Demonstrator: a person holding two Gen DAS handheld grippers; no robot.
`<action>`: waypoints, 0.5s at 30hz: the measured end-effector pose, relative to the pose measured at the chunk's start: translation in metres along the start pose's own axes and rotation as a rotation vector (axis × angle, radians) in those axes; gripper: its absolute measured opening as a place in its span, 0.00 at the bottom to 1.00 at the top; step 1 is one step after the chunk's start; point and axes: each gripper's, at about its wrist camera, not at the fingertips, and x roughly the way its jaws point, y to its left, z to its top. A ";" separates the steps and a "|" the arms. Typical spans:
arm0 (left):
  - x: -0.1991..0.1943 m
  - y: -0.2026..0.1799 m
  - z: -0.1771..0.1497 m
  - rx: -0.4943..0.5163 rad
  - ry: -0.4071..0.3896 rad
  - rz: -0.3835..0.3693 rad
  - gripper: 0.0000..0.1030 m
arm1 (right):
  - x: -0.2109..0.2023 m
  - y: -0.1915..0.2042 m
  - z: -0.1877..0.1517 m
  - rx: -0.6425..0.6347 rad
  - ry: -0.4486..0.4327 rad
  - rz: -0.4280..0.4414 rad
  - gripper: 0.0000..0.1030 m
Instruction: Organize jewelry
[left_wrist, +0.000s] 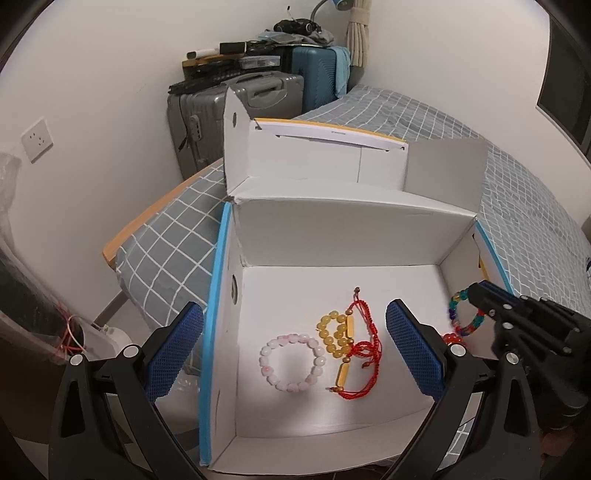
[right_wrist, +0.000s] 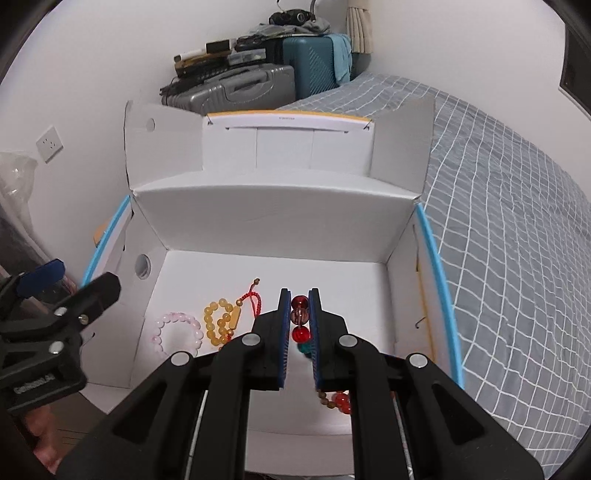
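Note:
A white cardboard box (left_wrist: 332, 236) with blue rims stands open on the bed; it also shows in the right wrist view (right_wrist: 273, 218). On its floor lie a pink bead bracelet (left_wrist: 291, 360), a yellow bead bracelet (left_wrist: 334, 334) and a red cord bracelet (left_wrist: 364, 350). My right gripper (right_wrist: 299, 299) is shut on a multicoloured bead bracelet (right_wrist: 300, 317) and holds it above the box floor at the right; the left wrist view shows this bracelet (left_wrist: 465, 314) hanging from it. My left gripper (left_wrist: 295, 339) is open and empty over the box's left wall.
A grey checked bedspread (right_wrist: 517, 221) lies under and to the right of the box. Suitcases (left_wrist: 236, 107) with clutter on top stand against the far wall. A red and amber bead piece (right_wrist: 338, 398) lies under my right gripper. A wooden board edge (left_wrist: 147, 218) shows at left.

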 end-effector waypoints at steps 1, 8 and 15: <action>0.000 0.001 0.000 -0.001 0.001 -0.001 0.94 | 0.003 0.001 -0.001 0.001 0.005 -0.004 0.10; 0.001 0.002 -0.004 0.010 0.001 -0.001 0.94 | -0.005 -0.007 -0.004 0.053 -0.044 -0.009 0.64; -0.022 -0.004 -0.018 0.025 -0.046 -0.020 0.94 | -0.046 -0.018 -0.016 0.069 -0.166 -0.052 0.93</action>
